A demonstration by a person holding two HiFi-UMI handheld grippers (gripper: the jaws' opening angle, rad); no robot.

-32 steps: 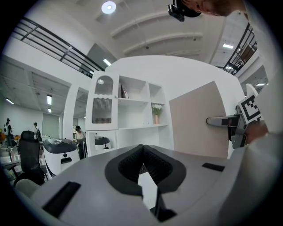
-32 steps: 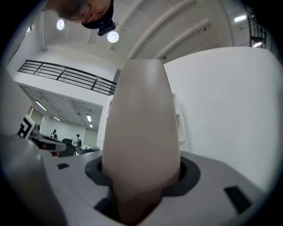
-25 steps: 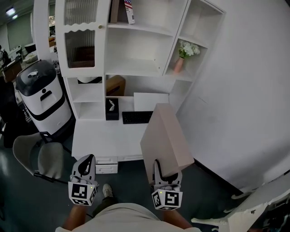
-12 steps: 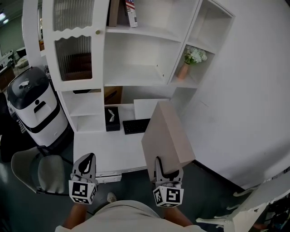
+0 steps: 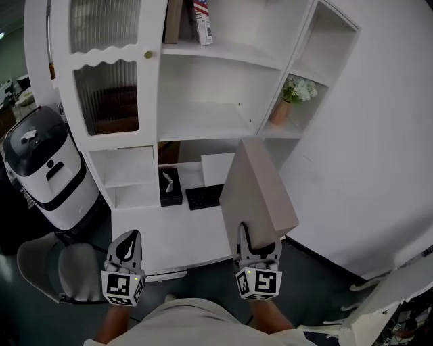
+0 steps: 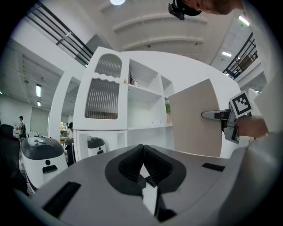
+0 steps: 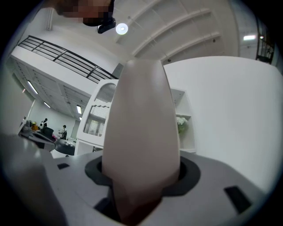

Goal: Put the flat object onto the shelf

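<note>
A flat beige panel-like box stands tilted upward with my right gripper shut on its lower edge. In the right gripper view the box fills the space between the jaws and hides most of the shelf. The white shelf unit stands ahead, its middle board bare, and the box's top edge reaches about that board's height in the head view. My left gripper hangs low at the left, shut and holding nothing. The left gripper view shows its fingertips meeting, with the box off to the right.
A white desk under the shelves carries a black keyboard and a black tissue box. A flower vase sits in the right cubby and books on the top board. A round white-and-black appliance and a grey chair stand left.
The view has drawn closer to the shelf unit. My right gripper and the box have shifted slightly right and up toward it. The left gripper has barely moved.
</note>
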